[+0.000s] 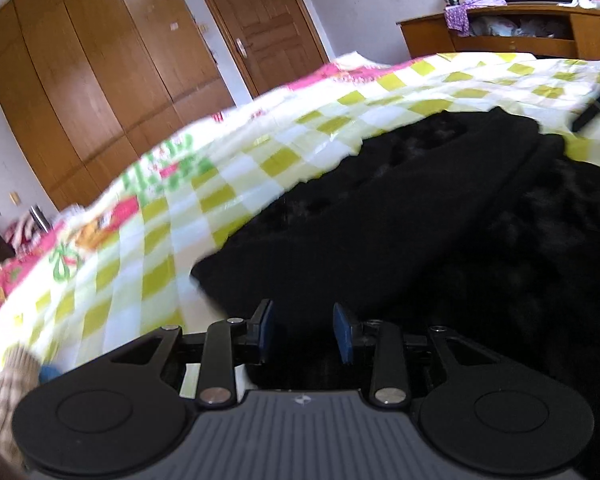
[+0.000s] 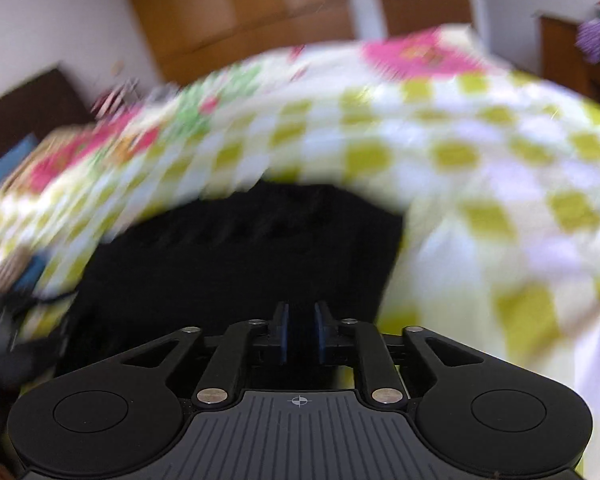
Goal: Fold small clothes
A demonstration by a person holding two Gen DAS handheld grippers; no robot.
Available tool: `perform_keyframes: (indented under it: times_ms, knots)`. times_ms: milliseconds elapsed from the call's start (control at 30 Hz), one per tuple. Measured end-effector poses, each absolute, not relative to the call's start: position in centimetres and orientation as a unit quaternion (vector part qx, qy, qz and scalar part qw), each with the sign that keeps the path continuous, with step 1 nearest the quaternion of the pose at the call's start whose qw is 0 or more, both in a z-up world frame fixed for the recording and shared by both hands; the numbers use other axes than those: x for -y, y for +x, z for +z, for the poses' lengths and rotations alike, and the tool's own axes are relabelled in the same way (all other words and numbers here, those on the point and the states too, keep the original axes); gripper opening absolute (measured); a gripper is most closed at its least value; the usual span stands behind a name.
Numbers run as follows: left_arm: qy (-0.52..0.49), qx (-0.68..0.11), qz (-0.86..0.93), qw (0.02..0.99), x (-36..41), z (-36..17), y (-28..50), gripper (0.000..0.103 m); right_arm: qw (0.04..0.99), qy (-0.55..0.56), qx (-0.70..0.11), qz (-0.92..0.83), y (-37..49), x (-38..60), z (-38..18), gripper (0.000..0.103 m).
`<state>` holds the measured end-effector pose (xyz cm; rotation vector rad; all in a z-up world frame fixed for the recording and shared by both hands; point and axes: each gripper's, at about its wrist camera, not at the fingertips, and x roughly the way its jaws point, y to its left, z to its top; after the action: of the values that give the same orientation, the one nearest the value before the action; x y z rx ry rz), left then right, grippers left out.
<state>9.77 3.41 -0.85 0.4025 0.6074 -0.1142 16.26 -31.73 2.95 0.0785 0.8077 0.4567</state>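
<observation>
Just ahead of your left gripper (image 1: 303, 332) lies the black garment (image 1: 400, 216), its near edge passing under the blue pads (image 1: 267, 330), which stand wide apart with nothing between them. From that tool the cloth runs away forward and to the right, a long folded band slanting toward the far right over the checked bedspread (image 1: 236, 168); its nearest loose corner sits a little left of the left finger. Your right gripper (image 2: 299, 330) has its pads drawn to a narrow slot, and the dark cloth shows right behind it; whether fabric is pinched there you cannot tell, since that view is smeared by blur. From the right tool the garment spreads forward and leftward, its right edge just beyond the right finger. The left gripper looks better placed for the near corner. The fabric reads thick, matte and soft, likely fleece, so it should drape heavily
</observation>
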Motion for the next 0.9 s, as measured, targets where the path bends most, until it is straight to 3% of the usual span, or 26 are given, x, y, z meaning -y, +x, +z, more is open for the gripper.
perform_keyframes:
  times_ms: [267,367,600,900]
  knots:
    - [0.1,-0.402,-0.109,0.904,-5.9,1.5,0.3,0.047,0.814,0.079,-0.529,0.227,7.2,32.7,1.6,0.03]
    - [0.154,-0.389,-0.157,0.894,-4.4,1.7,-3.0,0.048,0.802,0.057,-0.541,0.247,6.1,32.0,2.3,0.036]
    - [0.314,-0.352,-0.295,0.831,-1.0,0.1,-7.4,0.049,0.779,-0.031,-0.544,0.31,3.3,30.0,3.8,0.04]
    - [0.391,-0.308,-0.351,0.793,1.7,-2.7,-6.8,0.051,0.747,-0.155,-0.53,0.371,1.2,25.8,2.5,0.046]
